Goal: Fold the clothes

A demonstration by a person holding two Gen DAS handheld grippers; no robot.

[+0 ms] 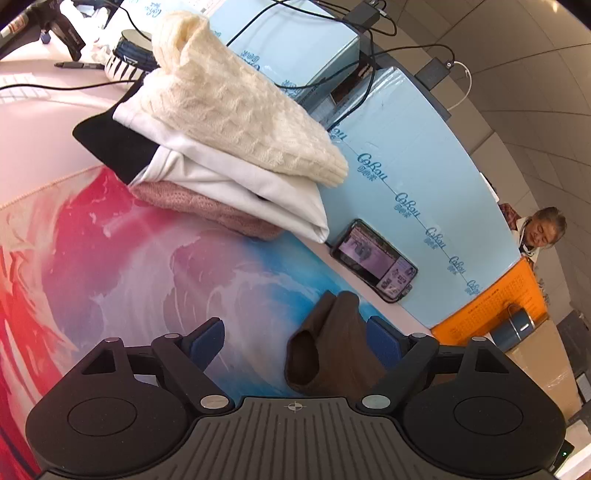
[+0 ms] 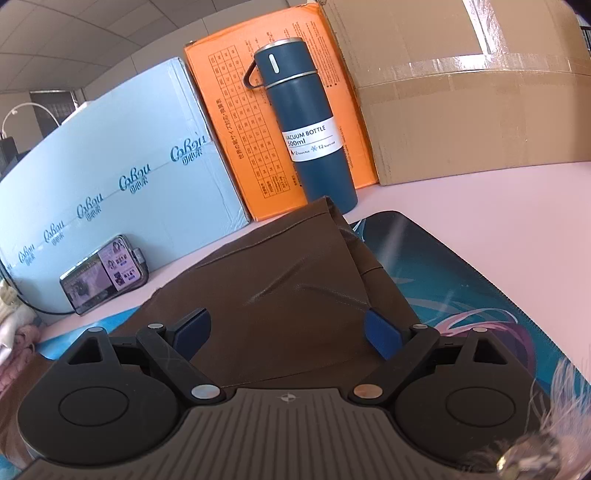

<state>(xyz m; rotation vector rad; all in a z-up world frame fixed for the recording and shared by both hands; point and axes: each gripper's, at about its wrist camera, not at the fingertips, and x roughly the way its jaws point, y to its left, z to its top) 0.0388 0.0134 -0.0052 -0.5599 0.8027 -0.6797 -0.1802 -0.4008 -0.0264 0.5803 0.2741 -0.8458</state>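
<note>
The left tool (image 1: 295,341) stands with its jaws spread wide; a bunched fold of the brown garment (image 1: 328,350) rises between them, lying against the blue pad of the right-hand finger (image 1: 384,341) while the other pad is clear of it, so nothing is clamped. The right tool (image 2: 286,332) is likewise spread wide above the flat part of the same brown garment (image 2: 288,273), its blue pads apart from each other with cloth lying beneath and between them, not pinched. The garment lies partly folded on a printed mat (image 1: 147,266) that covers the pale pink surface (image 2: 480,199), with one edge doubled over along its right side in the right wrist view. Beyond the left tool, near the mat's far edge, sits a stack of folded clothes: a cream cable-knit sweater (image 1: 236,107) on top, a white garment (image 1: 236,181) under it, a pink knit (image 1: 207,210) at the bottom, and a black piece (image 1: 110,144) showing at the side. A phone (image 1: 375,260) with its screen lit leans against a light blue box (image 1: 424,155) at the back of the surface. Next to that box stands an orange box (image 2: 236,122), with a dark blue vacuum bottle (image 2: 306,125) upright in front of it and a cardboard box (image 2: 472,103) to the right. Cables (image 1: 332,22) run over the blue boxes, and a person (image 1: 543,230) shows behind them.
</note>
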